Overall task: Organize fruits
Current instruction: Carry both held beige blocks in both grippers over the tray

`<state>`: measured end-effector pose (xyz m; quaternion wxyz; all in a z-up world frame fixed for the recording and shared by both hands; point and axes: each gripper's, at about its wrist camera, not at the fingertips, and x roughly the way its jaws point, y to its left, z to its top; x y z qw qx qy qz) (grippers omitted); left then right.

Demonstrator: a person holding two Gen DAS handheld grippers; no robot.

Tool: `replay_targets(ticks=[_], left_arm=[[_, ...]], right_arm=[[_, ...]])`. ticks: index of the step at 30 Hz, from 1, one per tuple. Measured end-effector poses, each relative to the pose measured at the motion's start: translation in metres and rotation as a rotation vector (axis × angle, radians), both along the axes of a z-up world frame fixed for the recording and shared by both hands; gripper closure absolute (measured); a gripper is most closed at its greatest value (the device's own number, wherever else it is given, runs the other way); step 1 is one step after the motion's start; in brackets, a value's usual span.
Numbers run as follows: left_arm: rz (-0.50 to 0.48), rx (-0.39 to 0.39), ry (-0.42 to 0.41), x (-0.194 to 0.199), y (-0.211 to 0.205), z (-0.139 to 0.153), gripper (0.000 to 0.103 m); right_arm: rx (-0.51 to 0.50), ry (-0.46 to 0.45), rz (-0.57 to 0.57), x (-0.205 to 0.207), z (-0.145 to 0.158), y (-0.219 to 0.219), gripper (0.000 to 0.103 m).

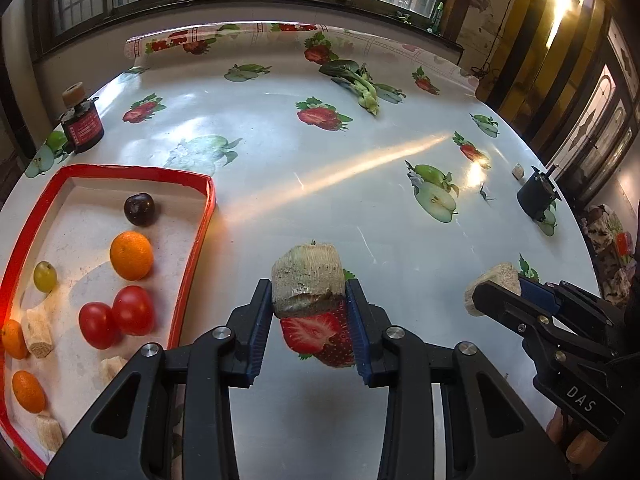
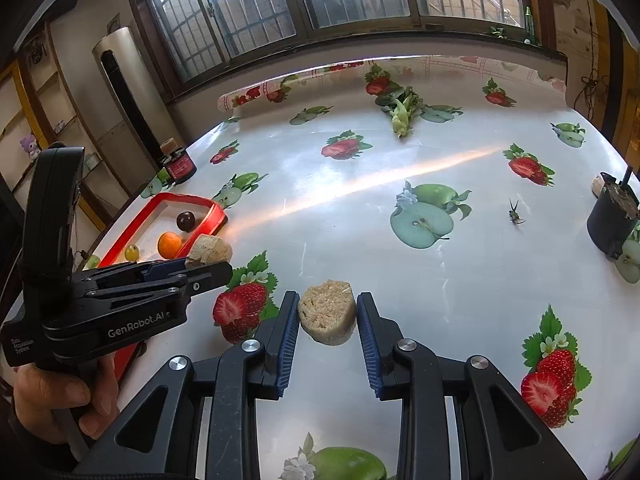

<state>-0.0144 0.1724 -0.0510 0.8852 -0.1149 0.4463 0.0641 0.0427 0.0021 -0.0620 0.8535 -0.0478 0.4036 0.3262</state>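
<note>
Near the front edge of the table (image 1: pixel 280 152), the left gripper (image 1: pixel 308 320) pinches a pale, rough cut chunk (image 1: pixel 307 280) between its blue pads, lifted clear of the printed cloth. Toward the front right, the right gripper (image 2: pixel 328 328) has a second pale chunk (image 2: pixel 327 316) between its blue pads; the left pad seems to touch it, while a slight gap shows on the right, so that grip looks less sure. At the table's left edge sits the red tray (image 1: pixel 192 264), already carrying a dark plum (image 1: pixel 139 209), an orange (image 1: pixel 131 255), a green grape (image 1: pixel 45 276), two red tomatoes (image 1: pixel 116 316) and more pale pieces. The held chunks are well apart from the tray's near wall. The main risk, as I judge it, lies in the carry: the pads grip only the lower part of the left piece, whose crumbly surface could shear or rotate out if swung quickly. Lowering it blindly could also knock the tomatoes, which would roll. With both grippers heading for one tray, their fingers might collide above the rim.
</note>
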Motion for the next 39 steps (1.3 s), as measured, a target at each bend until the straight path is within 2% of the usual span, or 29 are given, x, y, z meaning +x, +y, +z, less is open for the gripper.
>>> replay_targets(ticks=[10,23,39], left_arm=[[0.056,-0.005,-0.027,-0.037,0.02,0.008,0.07],[0.105,-0.015,-0.04,-0.064,0.041,0.009,0.07],[0.213,0.002,-0.051,-0.091,0.098,0.013,0.07]], right_arm=[[-0.01,-0.01,0.062,-0.021,0.003,0.026,0.073],[-0.028,-0.011,0.128,-0.041,0.001,0.056,0.073],[-0.041,-0.018,0.214,-0.05,0.002,0.108,0.073]])
